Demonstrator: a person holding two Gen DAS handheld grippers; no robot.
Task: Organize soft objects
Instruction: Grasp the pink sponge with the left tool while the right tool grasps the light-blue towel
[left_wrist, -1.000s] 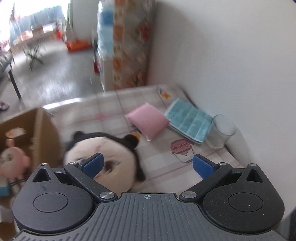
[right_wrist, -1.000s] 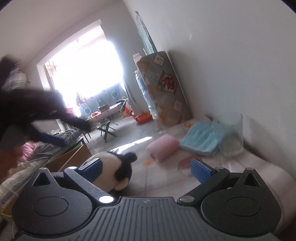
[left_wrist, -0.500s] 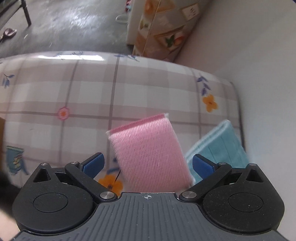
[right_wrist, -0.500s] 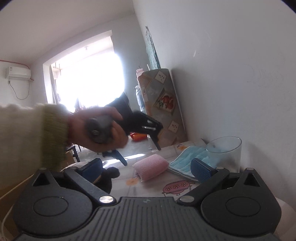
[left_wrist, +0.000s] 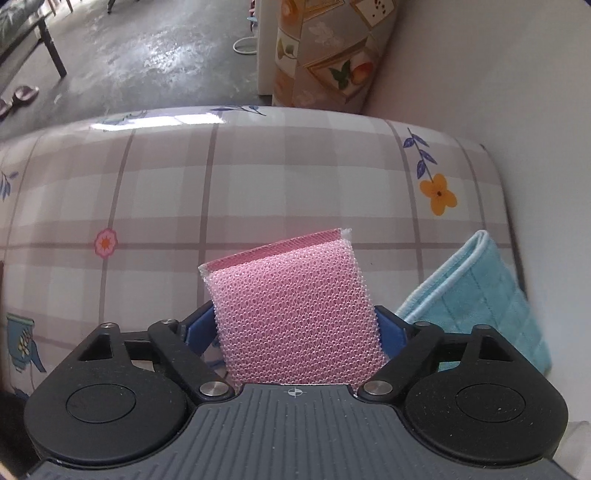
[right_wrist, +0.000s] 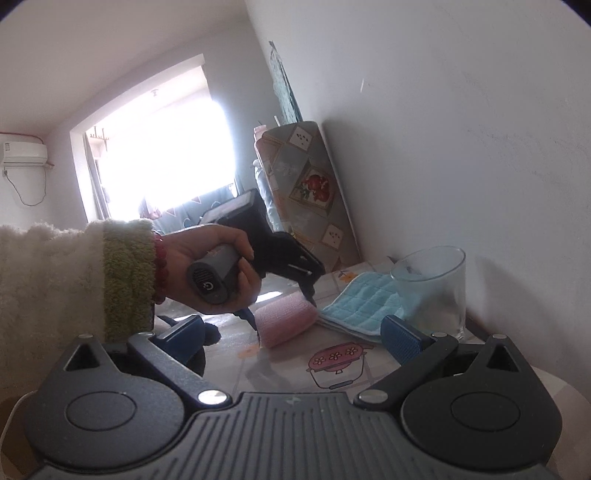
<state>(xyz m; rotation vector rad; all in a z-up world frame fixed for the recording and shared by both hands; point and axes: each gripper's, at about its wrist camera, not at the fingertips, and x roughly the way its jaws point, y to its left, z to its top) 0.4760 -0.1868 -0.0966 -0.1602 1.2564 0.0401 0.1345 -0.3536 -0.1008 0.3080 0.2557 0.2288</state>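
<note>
The pink sponge (left_wrist: 295, 317) lies on the checked tablecloth (left_wrist: 258, 177) in the lower middle of the left wrist frame. Its long axis runs from the bottom of the frame upward, leaning slightly to the upper left, with the seamed short edge farthest from the camera. The left gripper (left_wrist: 294, 326) straddles it, jaws closing, a blue pad at each long side; whether they press yet I cannot tell. A blue cloth (left_wrist: 487, 306) lies just right of it. In the right wrist frame, the right gripper (right_wrist: 291, 332) stands spread and empty, and a glass (right_wrist: 436, 288) stands at the right by the wall.
</note>
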